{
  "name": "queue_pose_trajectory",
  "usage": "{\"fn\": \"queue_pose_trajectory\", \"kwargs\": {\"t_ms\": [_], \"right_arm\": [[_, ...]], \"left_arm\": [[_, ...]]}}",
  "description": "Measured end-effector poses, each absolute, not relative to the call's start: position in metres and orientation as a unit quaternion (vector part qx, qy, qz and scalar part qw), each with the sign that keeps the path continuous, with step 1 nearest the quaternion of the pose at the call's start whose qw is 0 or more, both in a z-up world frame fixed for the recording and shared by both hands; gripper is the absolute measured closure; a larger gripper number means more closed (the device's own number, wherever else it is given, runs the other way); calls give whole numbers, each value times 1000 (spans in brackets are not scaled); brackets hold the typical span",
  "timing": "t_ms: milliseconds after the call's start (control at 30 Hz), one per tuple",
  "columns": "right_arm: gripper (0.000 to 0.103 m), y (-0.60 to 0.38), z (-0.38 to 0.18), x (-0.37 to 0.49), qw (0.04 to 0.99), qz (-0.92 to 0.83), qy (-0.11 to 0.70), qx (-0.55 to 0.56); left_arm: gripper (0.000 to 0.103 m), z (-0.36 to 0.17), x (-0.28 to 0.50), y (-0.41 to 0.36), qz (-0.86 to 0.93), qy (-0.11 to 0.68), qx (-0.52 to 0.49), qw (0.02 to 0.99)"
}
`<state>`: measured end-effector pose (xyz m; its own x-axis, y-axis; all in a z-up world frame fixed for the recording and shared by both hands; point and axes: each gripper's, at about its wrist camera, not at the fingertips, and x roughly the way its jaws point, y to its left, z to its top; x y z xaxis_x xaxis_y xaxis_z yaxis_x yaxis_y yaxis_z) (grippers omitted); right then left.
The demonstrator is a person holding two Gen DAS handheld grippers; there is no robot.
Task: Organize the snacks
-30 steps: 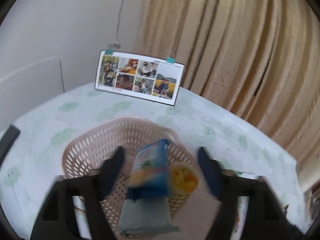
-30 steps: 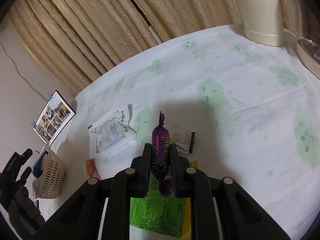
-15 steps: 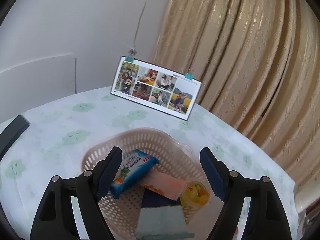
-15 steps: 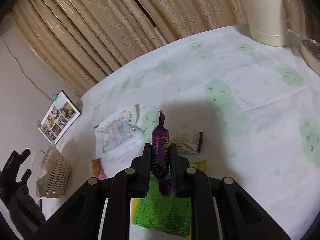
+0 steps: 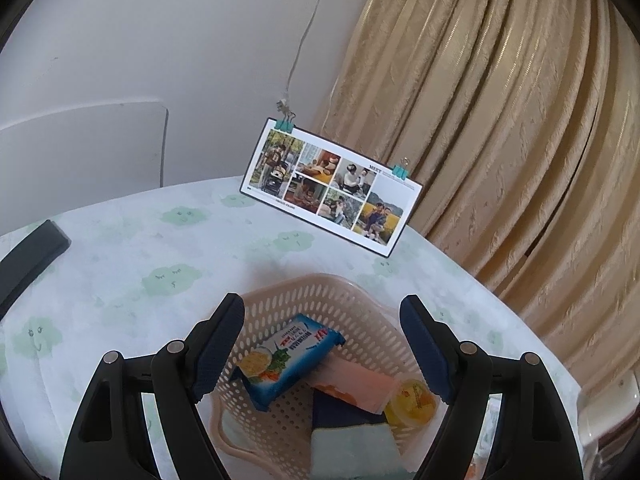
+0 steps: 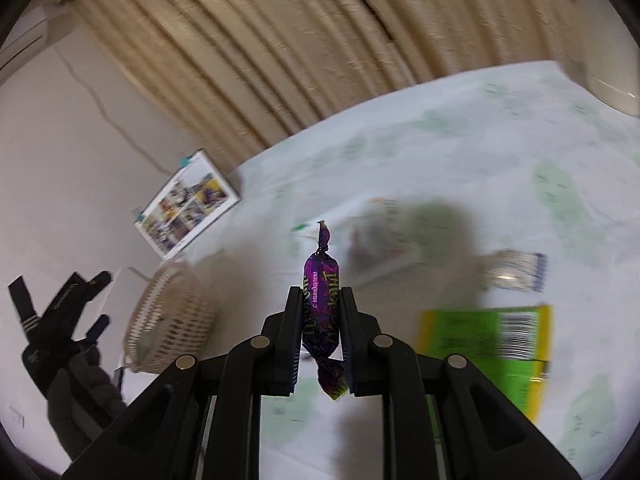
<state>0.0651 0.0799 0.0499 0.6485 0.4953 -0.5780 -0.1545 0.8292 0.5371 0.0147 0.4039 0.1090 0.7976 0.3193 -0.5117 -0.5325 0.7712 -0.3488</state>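
Left tongs point(image 5: 322, 320): hanging over the basket point(image 5: 352, 300) with the fingers standing wide apart and gripping nothing.
Right tongs point(image 6: 320, 320): clamping a purple candy point(image 6: 321, 280) between both fingers, with its twisted end sticking up past the tips, above the bench point(image 6: 440, 152).
Basket: sitting on the bench's cloud-print cloth, at 6 o'clock in the left wrist view and at 9 o'clock of the candy in the right wrist view point(image 6: 168, 320).
Basket contents: a blue packet point(image 5: 288, 360) is lying at 9 o'clock inside, a pink packet point(image 5: 356, 386) is lying just at its 4 o'clock, a yellow cup point(image 5: 412, 402) is sitting against the 3 o'clock wall, and a pale packet point(image 5: 356, 452) is leaning at 6 o'clock.
Loose snacks: a green packet point(image 6: 492, 344) is lying at 3 o'clock of the candy, a striped wrapper point(image 6: 514, 270) at 2 o'clock, and a blurred white packet point(image 6: 384, 236) at 1 o'clock.
Photo card point(image 5: 332, 186): leaning at 12 o'clock of the basket, before the curtain point(image 5: 500, 120).
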Motion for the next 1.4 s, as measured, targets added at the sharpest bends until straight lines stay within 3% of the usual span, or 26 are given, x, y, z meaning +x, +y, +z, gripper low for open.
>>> {"fn": "queue_pose_trajectory", "kwargs": {"t_ms": [367, 500, 733, 1133, 1200, 1400], "right_arm": [[86, 175, 91, 70, 863, 290, 369, 187], [79, 168, 77, 66, 882, 236, 375, 160], [79, 146, 29, 59, 866, 207, 435, 132], [79, 182, 16, 46, 871, 219, 440, 15], [71, 184, 13, 49, 867, 219, 448, 5], [75, 192, 10, 48, 869, 216, 443, -38]], "left_arm": [[23, 107, 0, 431, 261, 196, -290, 900], [23, 105, 3, 432, 252, 207, -293, 899], [23, 110, -3, 429, 230, 197, -302, 904], [23, 109, -2, 429, 222, 203, -304, 904], [23, 109, -1, 428, 220, 203, -303, 905], [23, 108, -1, 428, 220, 203, -304, 905]]}}
